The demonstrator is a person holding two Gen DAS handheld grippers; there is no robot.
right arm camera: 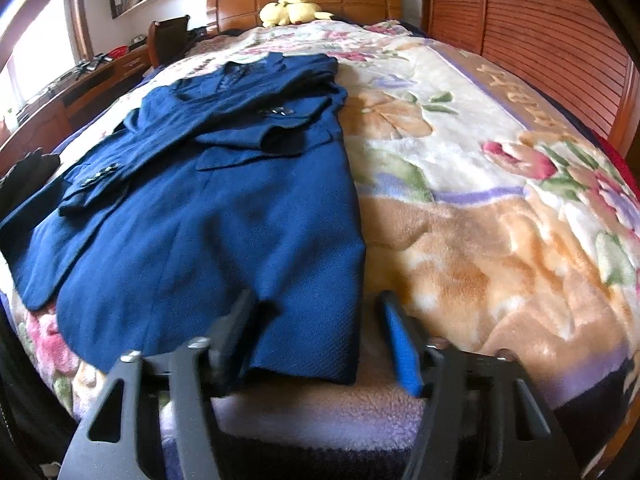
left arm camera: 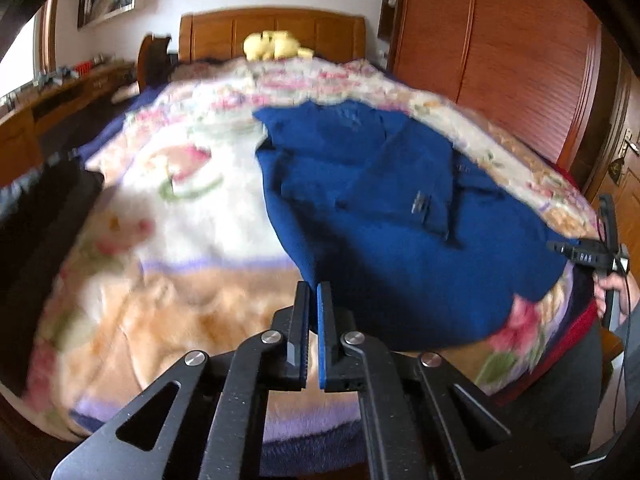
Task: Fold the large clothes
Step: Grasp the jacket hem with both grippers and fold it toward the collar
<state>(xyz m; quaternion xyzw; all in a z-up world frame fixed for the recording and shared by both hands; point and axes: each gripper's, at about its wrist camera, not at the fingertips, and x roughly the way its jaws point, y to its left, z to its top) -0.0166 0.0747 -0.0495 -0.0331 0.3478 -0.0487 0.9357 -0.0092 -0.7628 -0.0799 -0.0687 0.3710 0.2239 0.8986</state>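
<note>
- Coat (right arm camera: pixel 224 208), navy and heavy, lies flat on the floral blanket (right arm camera: pixel 500 240) with both sleeves crossed over its front, hem towards the tongs.
- Left gripper (left arm camera: pixel 314 300) has its jaws pinched together at the hem's left corner; whether cloth is caught between them I cannot tell, since the view is blurred.
- Right gripper (right arm camera: pixel 316 320) stands partly open, straddling the hem's right corner, pads not pressing.
- Risk: if only one corner is gripped, lifting would drag the hem askew and slide the sleeves off.
- Thick wool could also slip from a shallow bite.
</note>
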